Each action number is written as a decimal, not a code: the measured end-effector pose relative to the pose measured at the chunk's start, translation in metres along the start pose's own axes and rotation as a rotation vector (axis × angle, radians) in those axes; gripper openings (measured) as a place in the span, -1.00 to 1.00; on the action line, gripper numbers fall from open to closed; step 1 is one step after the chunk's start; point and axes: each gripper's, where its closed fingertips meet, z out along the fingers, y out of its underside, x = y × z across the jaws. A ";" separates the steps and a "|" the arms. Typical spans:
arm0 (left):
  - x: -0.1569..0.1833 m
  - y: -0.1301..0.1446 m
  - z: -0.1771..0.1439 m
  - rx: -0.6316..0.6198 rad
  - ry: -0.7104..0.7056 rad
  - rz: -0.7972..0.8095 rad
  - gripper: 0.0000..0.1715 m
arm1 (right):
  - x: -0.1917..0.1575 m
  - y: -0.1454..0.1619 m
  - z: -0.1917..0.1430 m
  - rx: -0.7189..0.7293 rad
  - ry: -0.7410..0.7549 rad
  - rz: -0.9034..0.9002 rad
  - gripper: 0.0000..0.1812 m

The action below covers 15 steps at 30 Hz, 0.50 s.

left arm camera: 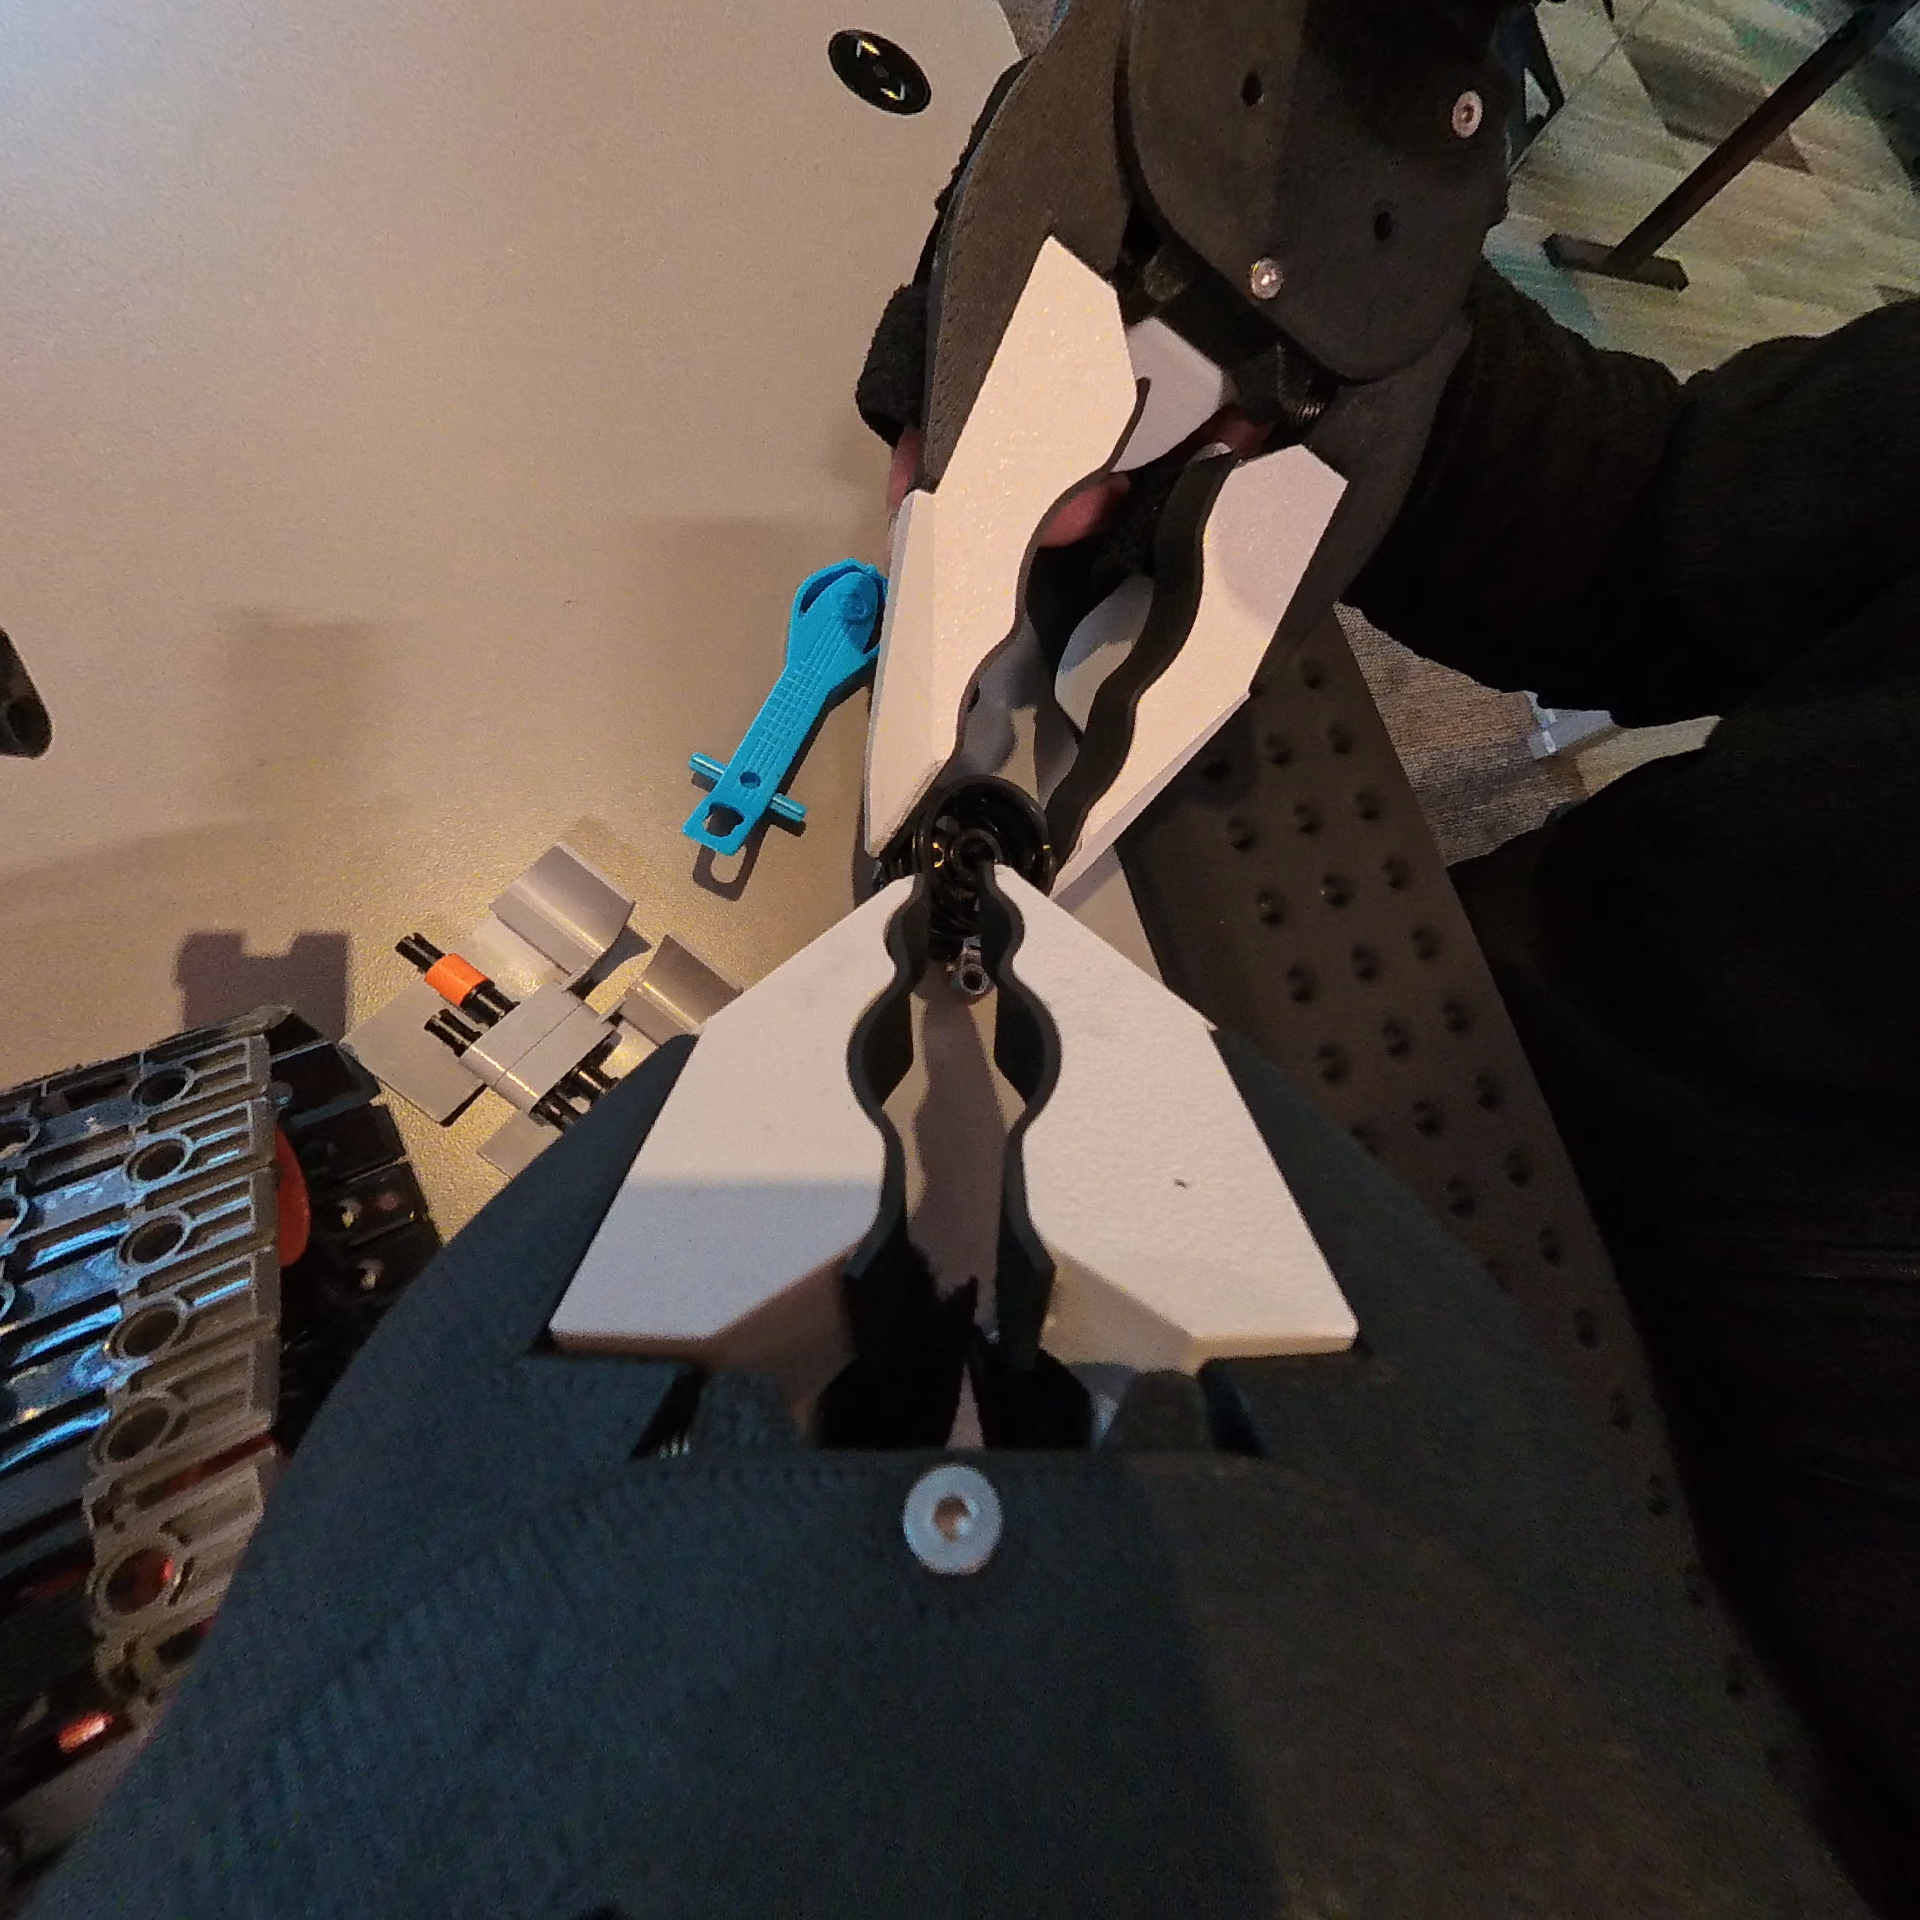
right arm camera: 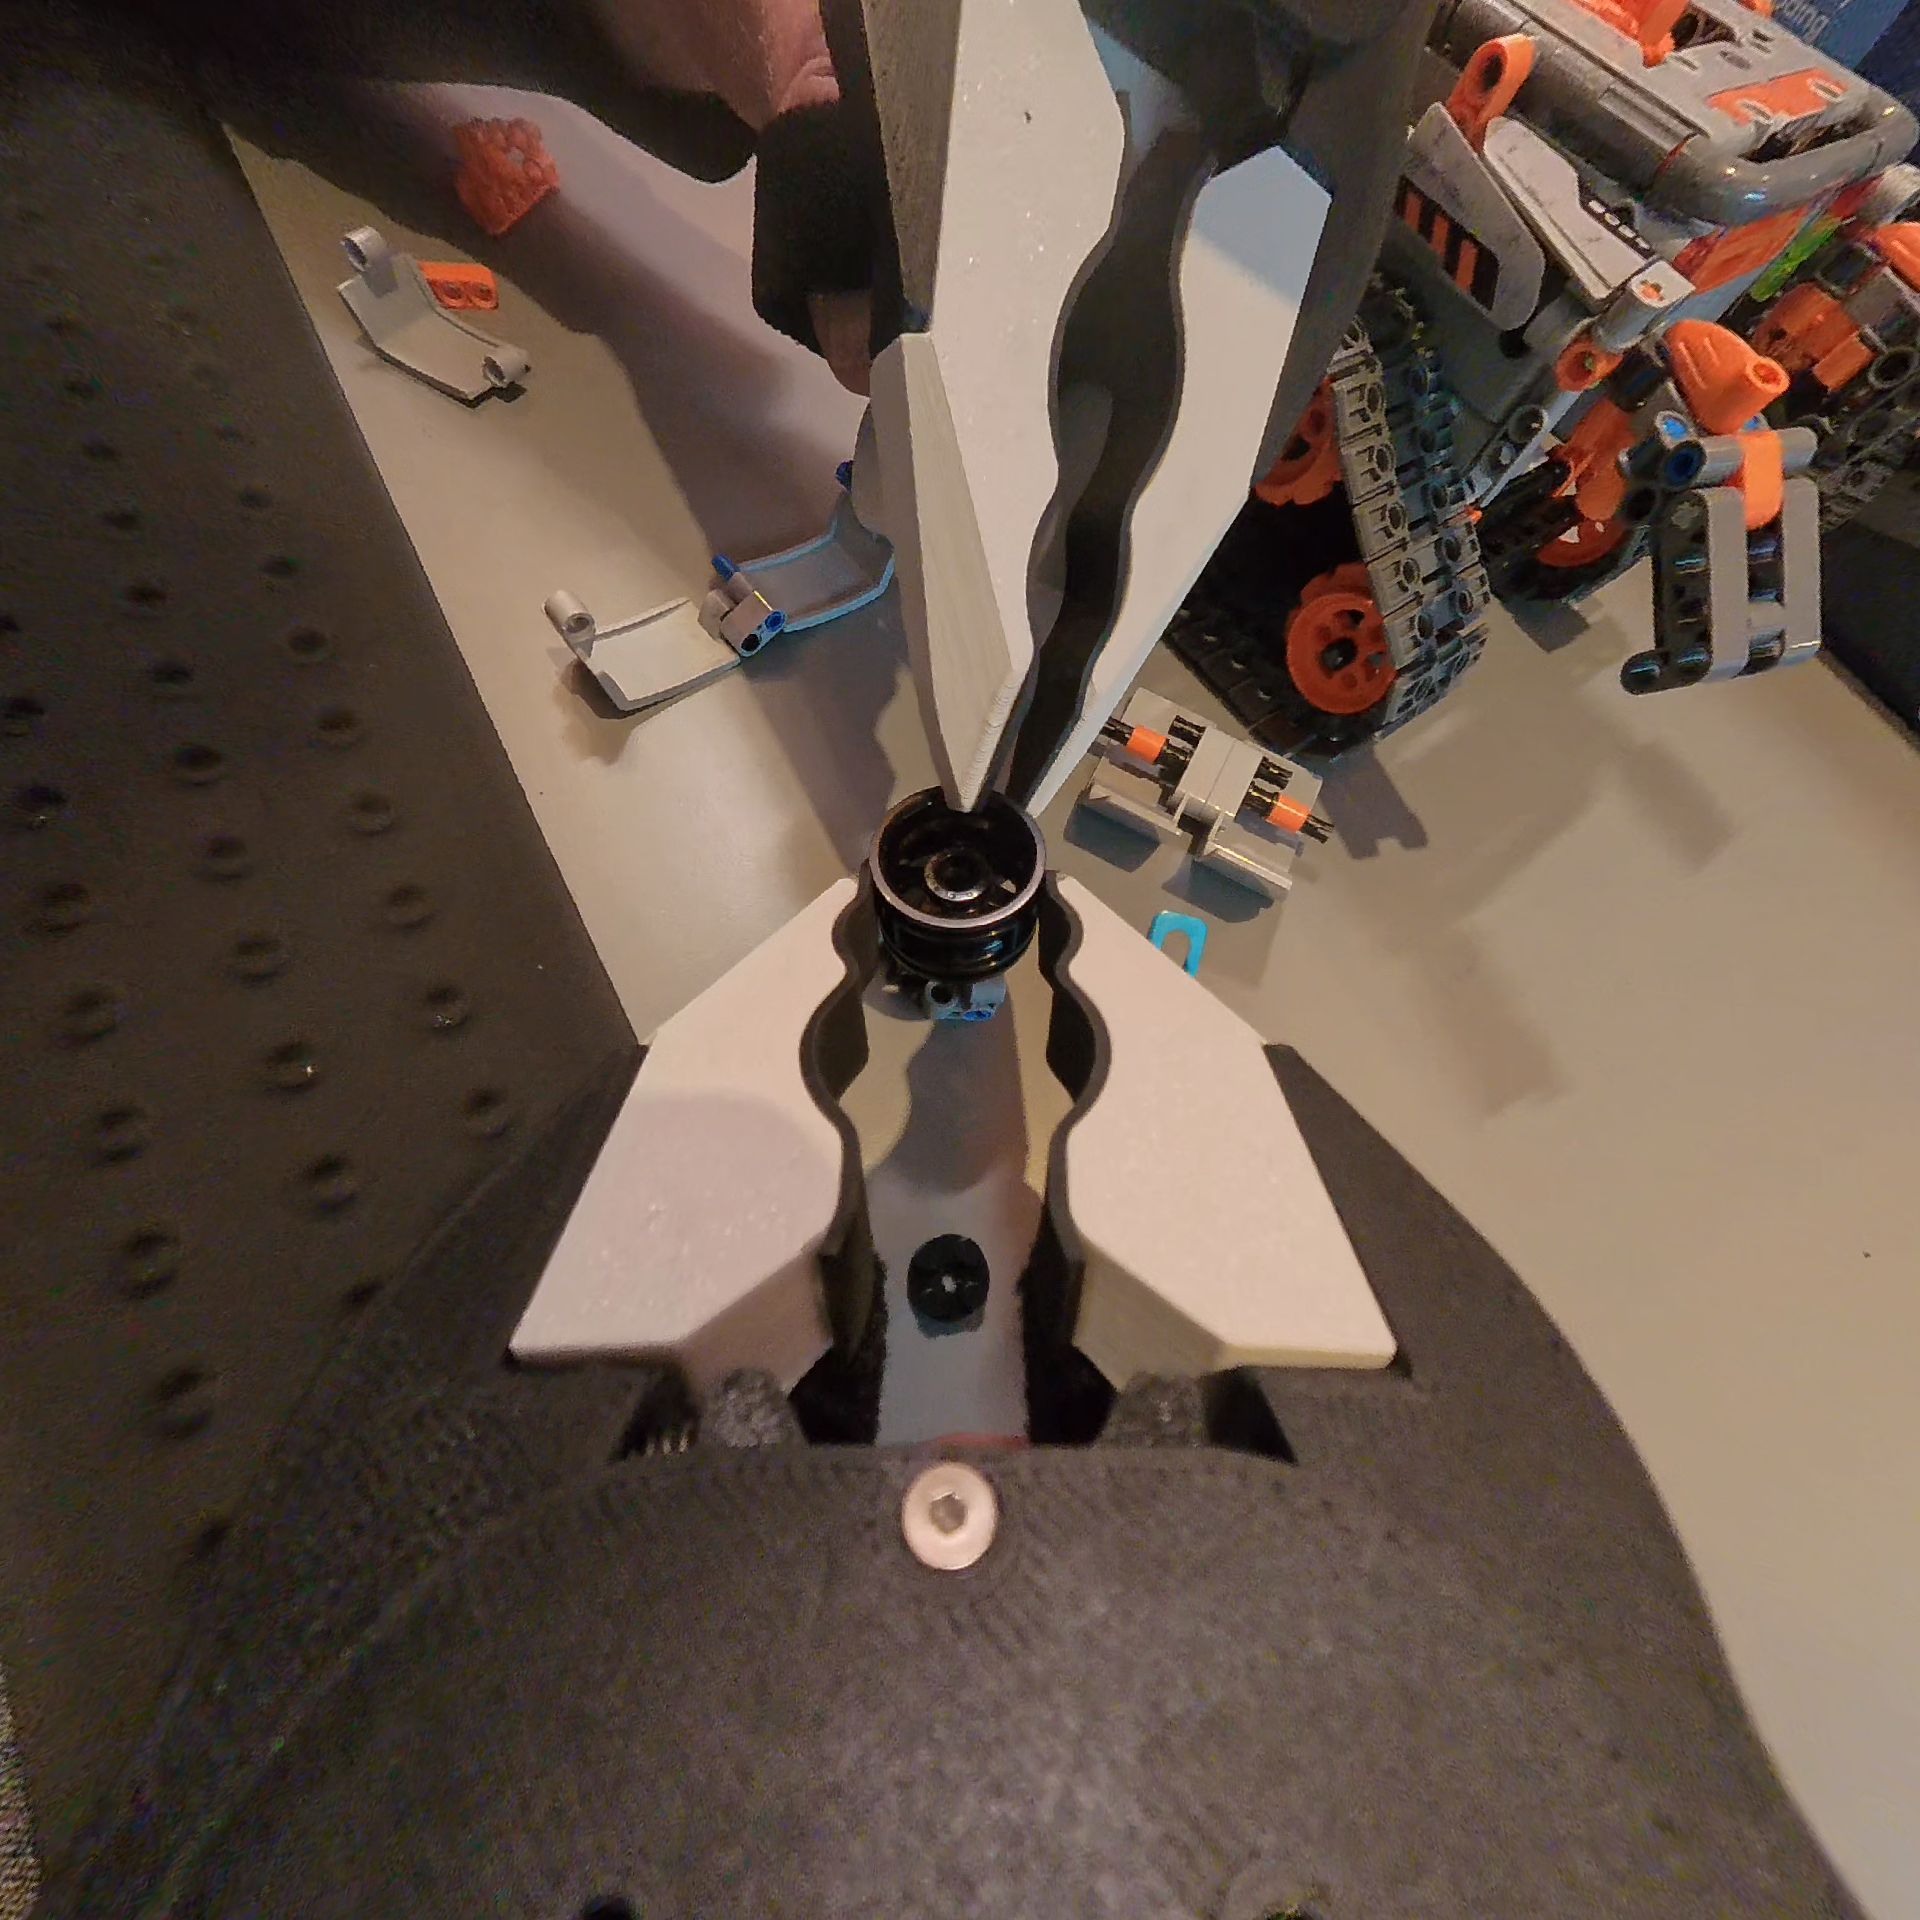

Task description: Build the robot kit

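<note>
Left wrist view, left to right:
- Tracked model (left arm camera: 135, 1299) at the far left edge, on the pale table (left arm camera: 364, 364).
- Grey panel assembly (left arm camera: 540, 1018) with an orange bush, lying flat, apart from both tools.
- Blue plastic tool (left arm camera: 779, 707) lying loose just beside the right gripper's fingers.
- Centre: left gripper (left arm camera: 961, 914) is nearly closed and pinches the narrow stem end of the small black wheel (right arm camera: 956, 873). The right gripper (right arm camera: 956, 925) is clamped across the wheel's barrel from the opposite side. The wheel is off the table, held between the two tips. A grey-and-blue connector (right arm camera: 961, 1003) sits at its base.
- Perforated black board (left arm camera: 1403, 987) at the right.

Judgement: the left hold is a shallow fingertip pinch and likely to slip under twist. The right hold sits in the wavy pads and looks firmer. Keeping the two tools coaxial should avoid levering the connector.
</note>
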 end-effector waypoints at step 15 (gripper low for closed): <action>-0.006 -0.001 0.003 0.013 -0.011 -0.019 -0.99 | 0.001 0.003 0.000 0.000 -0.070 0.083 -0.70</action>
